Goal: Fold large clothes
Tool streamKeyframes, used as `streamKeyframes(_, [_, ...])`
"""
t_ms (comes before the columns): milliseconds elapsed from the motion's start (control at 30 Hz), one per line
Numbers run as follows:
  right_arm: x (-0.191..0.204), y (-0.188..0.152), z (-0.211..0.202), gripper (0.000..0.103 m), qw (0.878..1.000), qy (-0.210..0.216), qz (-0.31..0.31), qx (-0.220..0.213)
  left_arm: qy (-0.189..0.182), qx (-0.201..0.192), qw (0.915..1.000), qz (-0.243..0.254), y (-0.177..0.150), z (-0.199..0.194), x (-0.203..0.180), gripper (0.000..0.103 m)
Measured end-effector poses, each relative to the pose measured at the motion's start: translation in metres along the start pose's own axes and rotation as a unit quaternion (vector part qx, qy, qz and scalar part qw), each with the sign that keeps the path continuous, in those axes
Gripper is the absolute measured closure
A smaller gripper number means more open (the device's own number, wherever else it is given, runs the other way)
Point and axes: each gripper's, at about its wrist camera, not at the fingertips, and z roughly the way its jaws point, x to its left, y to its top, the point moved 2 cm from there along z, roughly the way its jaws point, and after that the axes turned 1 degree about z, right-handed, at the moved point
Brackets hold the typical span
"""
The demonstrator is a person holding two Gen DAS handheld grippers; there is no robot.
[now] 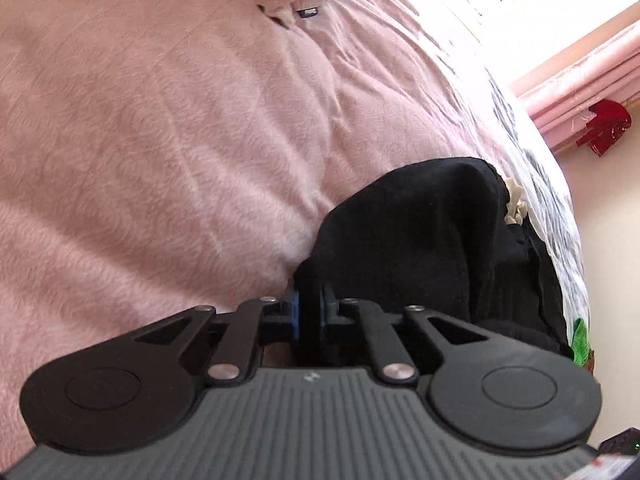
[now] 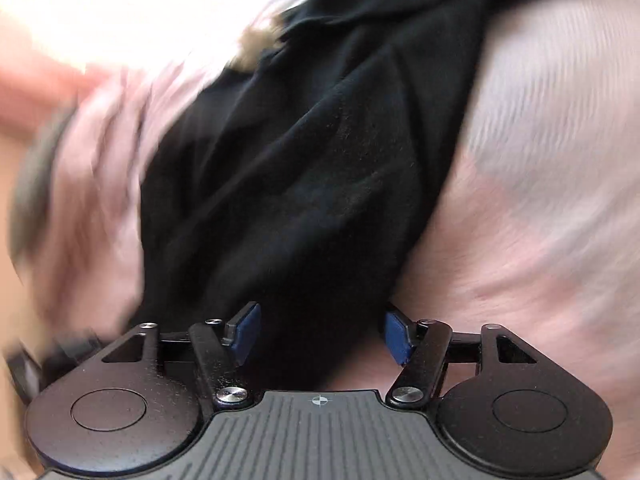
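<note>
Standing by the bed, I see a black garment lying bunched on the pink fleecy blanket, near the edge where a patterned grey-and-white sheet shows beside it. The left gripper has its blue pads pinched narrow on a fold of the black cloth, so that end looks held. The right gripper stands wide, its two blue pads well apart with the garment running between them but neither pad pressing on it; the right wrist view is smeared, so finer detail there is hard to make out. The cloth looks soft, limp and fairly light, a knit or jersey that will drape and sag rather than keep any shape, and it will likely cling a little to the fuzzy blanket instead of sliding. I would judge the best hold to be on an edge or corner, a hem or shoulder seam, with a single layer taken if possible, since a pinch into the bunched middle gathers several layers and the piece will not open flat. A pink curtain hangs by the bright window beyond.
</note>
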Motion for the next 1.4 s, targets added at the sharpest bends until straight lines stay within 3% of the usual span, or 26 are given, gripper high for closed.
streamKeyframes(33, [0.001, 0.0, 0.003, 0.079, 1.0, 0.009, 0.016, 0.007, 0.009, -0.007, 0.9995, 0.028, 0.004, -0.003, -0.008, 0.1])
streamKeyframes(67, [0.001, -0.001, 0.004, 0.101, 1.0, 0.008, 0.022, 0.02, 0.021, -0.02, 0.9975, 0.065, 0.009, -0.011, -0.018, 0.1])
streamKeyframes(167, [0.004, 0.0, -0.026, 0.101, 1.0, 0.014, -0.013, 0.023, 0.046, -0.081, 0.9849, 0.146, 0.036, -0.051, -0.039, 0.1])
streamKeyframes(267, [-0.008, 0.012, -0.079, 0.102, 0.999, 0.004, -0.044, 0.023, 0.1, -0.147, 0.9614, 0.21, 0.073, -0.104, -0.051, 0.097])
streamKeyframes(333, [-0.026, 0.021, -0.106, 0.101, 0.998, -0.025, -0.05, 0.029, 0.131, -0.152, 0.9523, 0.23, 0.09, -0.12, -0.049, 0.09])
streamKeyframes(400, [-0.048, 0.026, -0.12, 0.101, 0.998, -0.047, -0.038, 0.036, 0.2, -0.151, 0.93, 0.269, 0.087, -0.121, -0.045, 0.092])
streamKeyframes(433, [-0.059, 0.026, -0.123, 0.099, 0.998, -0.051, -0.018, 0.038, 0.207, -0.131, 0.9283, 0.28, 0.079, -0.119, -0.041, 0.091])
streamKeyframes(500, [-0.077, 0.021, -0.122, 0.087, 0.997, -0.057, 0.025, 0.045, 0.169, -0.07, 0.9485, 0.259, 0.048, -0.111, -0.032, 0.079])
streamKeyframes(533, [-0.086, 0.016, -0.122, 0.069, 0.996, -0.056, 0.049, 0.042, 0.141, -0.042, 0.9605, 0.236, 0.029, -0.107, -0.028, 0.067])
streamKeyframes(567, [-0.092, 0.01, -0.122, 0.049, 0.996, -0.043, 0.072, 0.035, 0.101, -0.01, 0.9737, 0.204, 0.005, -0.104, -0.024, 0.063])
streamKeyframes(600, [-0.098, 0.001, -0.122, 0.043, 0.995, -0.023, 0.092, 0.027, 0.066, 0.023, 0.9835, 0.167, -0.018, -0.101, -0.021, 0.062])
streamKeyframes(667, [-0.101, -0.019, -0.12, 0.041, 0.994, 0.005, 0.109, 0.018, 0.001, 0.068, 0.9951, 0.073, -0.061, -0.094, -0.016, 0.058])
streamKeyframes(733, [-0.1, -0.032, -0.112, 0.041, 0.995, 0.025, 0.095, 0.025, -0.045, 0.089, 0.995, -0.008, -0.098, -0.089, -0.015, 0.053])
streamKeyframes(867, [-0.09, -0.052, -0.092, 0.044, 0.996, 0.057, 0.065, 0.01, -0.103, 0.11, 0.9778, -0.145, -0.145, -0.076, -0.007, 0.053])
streamKeyframes(900, [-0.087, -0.054, -0.086, 0.051, 0.997, 0.057, 0.06, 0.007, -0.113, 0.112, 0.972, -0.173, -0.153, -0.075, -0.006, 0.053])
streamKeyframes(967, [-0.083, -0.054, -0.078, 0.102, 0.997, 0.056, 0.054, 0.015, -0.118, 0.106, 0.9626, -0.219, -0.165, -0.079, -0.002, 0.053])
streamKeyframes(1000, [-0.083, -0.054, -0.077, 0.102, 0.996, 0.06, 0.057, 0.017, -0.119, 0.1, 0.9595, -0.235, -0.169, -0.084, 0.001, 0.053])
streamKeyframes(1133, [-0.085, -0.06, -0.081, 0.102, 0.997, 0.067, 0.039, 0.025, -0.113, 0.085, 0.9606, -0.239, -0.184, -0.11, -0.001, 0.052])
streamKeyframes(1300, [-0.089, -0.057, -0.078, 0.102, 0.996, 0.075, 0.034, 0.041, -0.132, 0.055, 0.9602, -0.24, -0.19, -0.101, -0.017, 0.048])
streamKeyframes(1333, [-0.088, -0.056, -0.079, 0.102, 0.996, 0.074, 0.023, 0.042, -0.132, 0.047, 0.9607, -0.24, -0.189, -0.095, -0.02, 0.051])
streamKeyframes(1400, [-0.082, -0.054, -0.089, 0.102, 0.996, 0.068, -0.019, 0.045, -0.125, 0.039, 0.966, -0.223, -0.185, -0.085, -0.028, 0.08])
